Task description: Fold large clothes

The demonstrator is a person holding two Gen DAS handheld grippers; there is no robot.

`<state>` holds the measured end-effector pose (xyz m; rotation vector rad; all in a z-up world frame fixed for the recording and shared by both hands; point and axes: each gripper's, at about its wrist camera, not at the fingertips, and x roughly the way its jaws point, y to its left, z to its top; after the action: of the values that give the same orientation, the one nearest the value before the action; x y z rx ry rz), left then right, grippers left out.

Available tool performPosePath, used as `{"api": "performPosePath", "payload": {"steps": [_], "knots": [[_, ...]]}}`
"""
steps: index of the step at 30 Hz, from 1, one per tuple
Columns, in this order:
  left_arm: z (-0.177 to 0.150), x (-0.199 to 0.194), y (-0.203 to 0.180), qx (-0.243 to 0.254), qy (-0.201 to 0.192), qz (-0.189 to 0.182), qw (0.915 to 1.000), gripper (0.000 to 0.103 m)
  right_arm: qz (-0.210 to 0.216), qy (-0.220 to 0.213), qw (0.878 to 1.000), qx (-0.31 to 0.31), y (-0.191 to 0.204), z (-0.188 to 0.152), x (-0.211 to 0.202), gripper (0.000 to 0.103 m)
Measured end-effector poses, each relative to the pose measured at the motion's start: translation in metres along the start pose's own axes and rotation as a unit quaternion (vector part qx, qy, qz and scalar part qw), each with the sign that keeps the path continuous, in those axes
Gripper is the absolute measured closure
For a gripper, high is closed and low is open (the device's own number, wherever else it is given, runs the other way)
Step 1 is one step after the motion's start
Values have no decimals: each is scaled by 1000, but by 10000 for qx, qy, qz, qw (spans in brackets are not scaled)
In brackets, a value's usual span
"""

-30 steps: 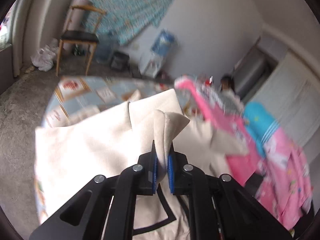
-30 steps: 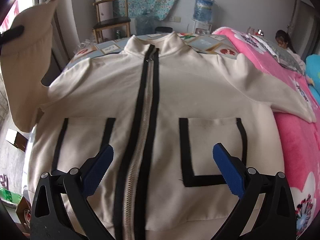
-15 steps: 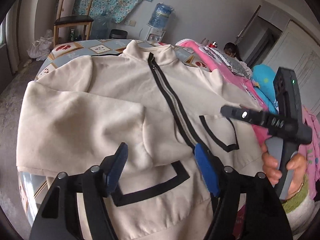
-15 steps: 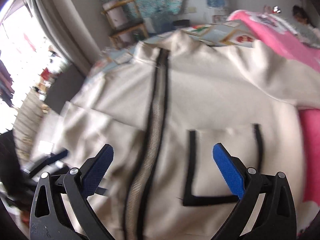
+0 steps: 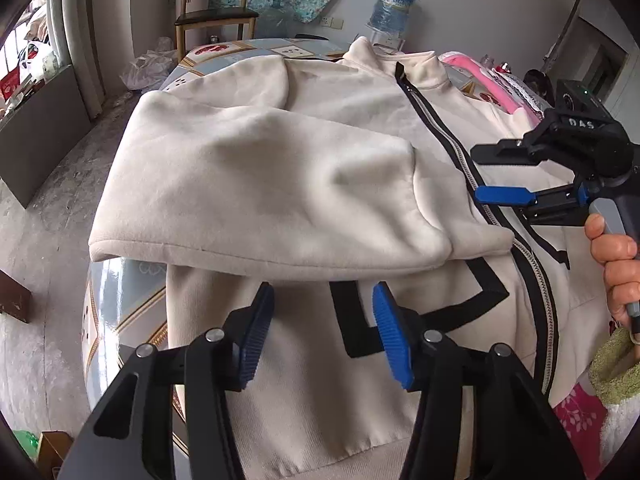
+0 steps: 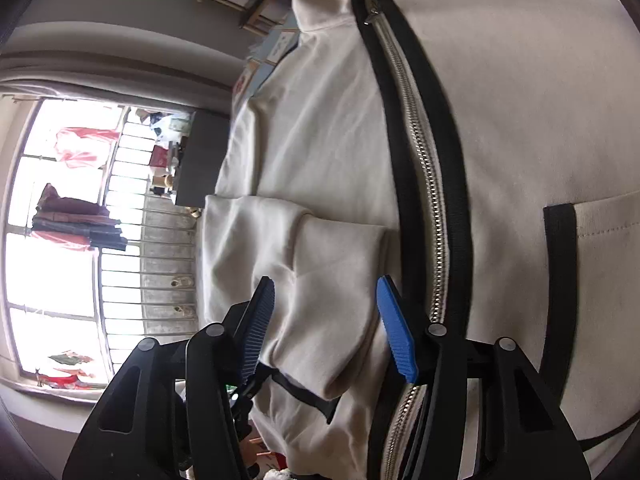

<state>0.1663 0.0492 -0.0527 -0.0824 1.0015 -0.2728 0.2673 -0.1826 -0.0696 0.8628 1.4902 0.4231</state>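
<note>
A cream zip-up jacket [image 5: 360, 92] with black trim lies face up on a patterned table. Its left sleeve [image 5: 260, 184] is folded across the chest, and the cuff end reaches the zipper [image 6: 428, 184]. My left gripper [image 5: 322, 292] hovers over the lower front by the black pocket outline. Its jaws are closing, with nothing pinched between them. My right gripper [image 6: 324, 284], held by a hand and also seen in the left wrist view as the right gripper [image 5: 492, 172], is rolled sideways. Its jaws are closing around the sleeve's cuff end [image 6: 332, 320], and the pads are not clearly pressing on it.
A wooden chair [image 5: 216, 12] and a water bottle [image 5: 394, 4] stand behind the table. A pink blanket [image 5: 480, 76] lies at the far right. The table cover [image 5: 120, 320] shows at the left edge above the concrete floor. A barred window [image 6: 60, 240] fills the left of the right wrist view.
My left gripper let go of the raised sleeve, which now lies folded across the jacket, then sank toward the hem. My right gripper rolled, swung to the sleeve's end and narrowed its jaws.
</note>
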Motion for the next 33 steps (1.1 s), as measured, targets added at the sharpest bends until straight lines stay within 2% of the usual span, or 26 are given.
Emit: {"api": "performPosePath", "payload": {"steps": [6, 10, 12, 13, 15, 19, 23, 25, 28, 33], "knots": [[2, 3, 2, 4, -63, 65, 10000, 57, -188, 46, 9998, 7, 1, 1, 7, 63], [3, 4, 3, 13, -79, 69, 9999, 59, -675, -17, 9970, -373, 16, -2, 14, 67], [3, 4, 3, 13, -81, 68, 9999, 59, -957, -41, 9936, -601, 24, -5, 19, 80], [3, 4, 3, 16, -88, 66, 9999, 59, -970, -15, 9931, -655, 26, -5, 21, 96], [3, 4, 3, 46, -105, 83, 9999, 59, -1106, -120, 9906, -802, 36, -4, 22, 97], [3, 3, 3, 89, -107, 65, 9999, 59, -1044, -649, 9861, -1119, 66, 15, -4, 98], [5, 2, 6, 51, -69, 40, 10000, 60, -924, -1393, 9789, -1179, 87, 49, -52, 98], [7, 3, 7, 37, -62, 108, 9999, 60, -885, -1679, 9760, -1064, 83, 66, -75, 98], [13, 2, 12, -49, -93, 195, 9998, 60, -1117, -2076, 9683, -832, 58, 84, -107, 98], [28, 5, 27, -228, -197, 373, 9988, 60, -1438, -2137, 9660, -223, -12, 97, -125, 98]]}}
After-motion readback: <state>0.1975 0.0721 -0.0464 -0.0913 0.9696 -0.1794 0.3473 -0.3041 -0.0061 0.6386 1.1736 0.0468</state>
